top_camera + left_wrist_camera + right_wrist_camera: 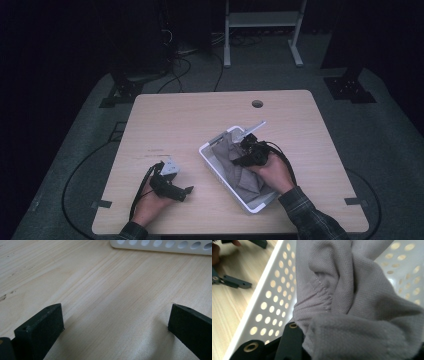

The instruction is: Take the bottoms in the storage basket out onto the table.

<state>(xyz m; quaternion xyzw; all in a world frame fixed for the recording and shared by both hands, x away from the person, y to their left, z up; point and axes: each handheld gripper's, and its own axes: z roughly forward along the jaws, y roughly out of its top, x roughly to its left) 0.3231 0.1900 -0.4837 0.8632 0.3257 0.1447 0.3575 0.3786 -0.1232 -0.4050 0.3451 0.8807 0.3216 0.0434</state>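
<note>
Grey cloth point(239, 167) lies bunched inside the white basket point(212, 160) | right tool point(248, 150) is in the basket, pinching a fold of the cloth | left tool point(176, 191) rests wide and empty on the desk point(200, 115), left of the basket | risk: thin pinch may slip, or the cloth may drag the light basket up.

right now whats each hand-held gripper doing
left hand-held gripper: open, nothing between its jaws, over bare table
right hand-held gripper: closed on the grey cloth in the white basket
</note>
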